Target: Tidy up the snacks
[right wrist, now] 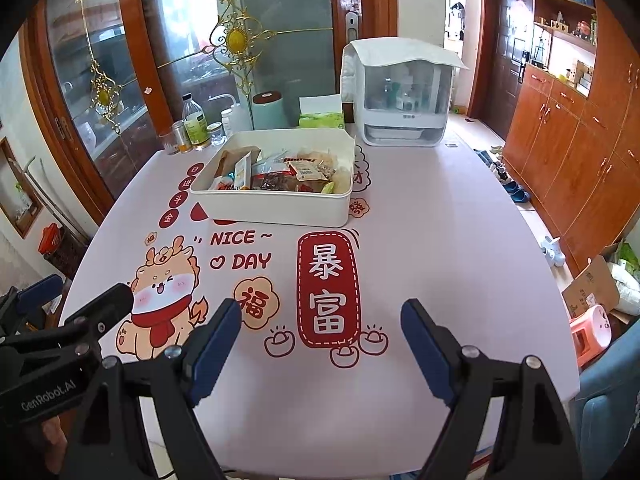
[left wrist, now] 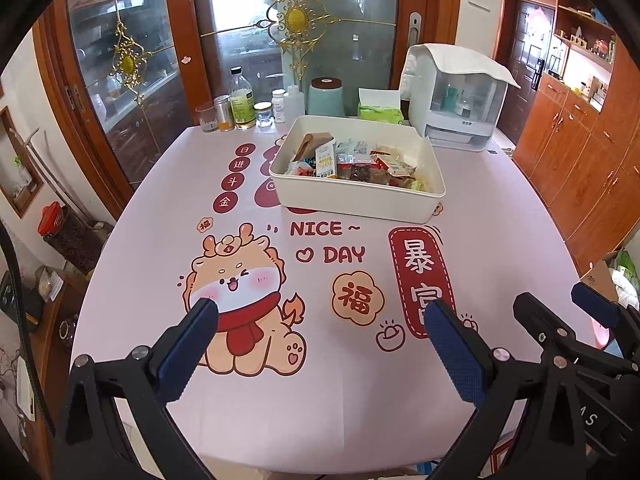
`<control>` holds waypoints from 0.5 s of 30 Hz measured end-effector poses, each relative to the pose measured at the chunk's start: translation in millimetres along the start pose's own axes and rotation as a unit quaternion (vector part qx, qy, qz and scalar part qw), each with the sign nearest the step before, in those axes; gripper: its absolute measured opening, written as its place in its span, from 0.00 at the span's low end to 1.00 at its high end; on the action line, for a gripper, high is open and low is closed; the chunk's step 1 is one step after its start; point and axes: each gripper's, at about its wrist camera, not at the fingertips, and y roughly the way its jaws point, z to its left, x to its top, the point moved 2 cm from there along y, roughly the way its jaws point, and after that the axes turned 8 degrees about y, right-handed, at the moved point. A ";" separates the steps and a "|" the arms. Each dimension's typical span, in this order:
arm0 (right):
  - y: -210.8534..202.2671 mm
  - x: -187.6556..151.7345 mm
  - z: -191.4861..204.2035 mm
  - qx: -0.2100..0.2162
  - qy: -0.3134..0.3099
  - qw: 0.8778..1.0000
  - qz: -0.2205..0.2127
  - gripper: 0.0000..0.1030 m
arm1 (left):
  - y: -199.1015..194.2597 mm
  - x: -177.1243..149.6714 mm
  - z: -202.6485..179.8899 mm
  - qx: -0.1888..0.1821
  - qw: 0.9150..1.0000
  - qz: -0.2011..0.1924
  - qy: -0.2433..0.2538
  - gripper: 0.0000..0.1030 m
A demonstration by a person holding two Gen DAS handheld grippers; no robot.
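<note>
Above the near end of the table [left wrist: 500,208], well short of the white bin [left wrist: 352,196], the left gripper [left wrist: 320,312] and right gripper [right wrist: 320,312] hang side by side, tilted downward, fingers spread apart with nothing between them. Snack packets [left wrist: 360,162] fill the bin, which stands in front of the tissue box [left wrist: 380,110]

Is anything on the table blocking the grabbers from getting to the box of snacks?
Nothing visible does. Only bare printed tablecloth lies between the open left gripper, the open right gripper and the white snack box.
</note>
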 end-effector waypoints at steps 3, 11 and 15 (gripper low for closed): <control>0.2 0.2 -0.2 0.000 0.000 1.000 0.000 0.80 | 0.6 0.3 -0.8 0.002 1.000 0.003 0.002 0.99; 1.0 2.1 -2.5 -0.002 0.003 1.000 -0.006 0.80 | 4.2 2.1 -2.1 0.004 1.000 0.008 0.004 0.99; 3.4 2.4 -3.7 -0.001 0.005 1.000 -0.002 0.80 | 4.5 2.4 -2.0 0.004 1.000 0.008 0.004 0.99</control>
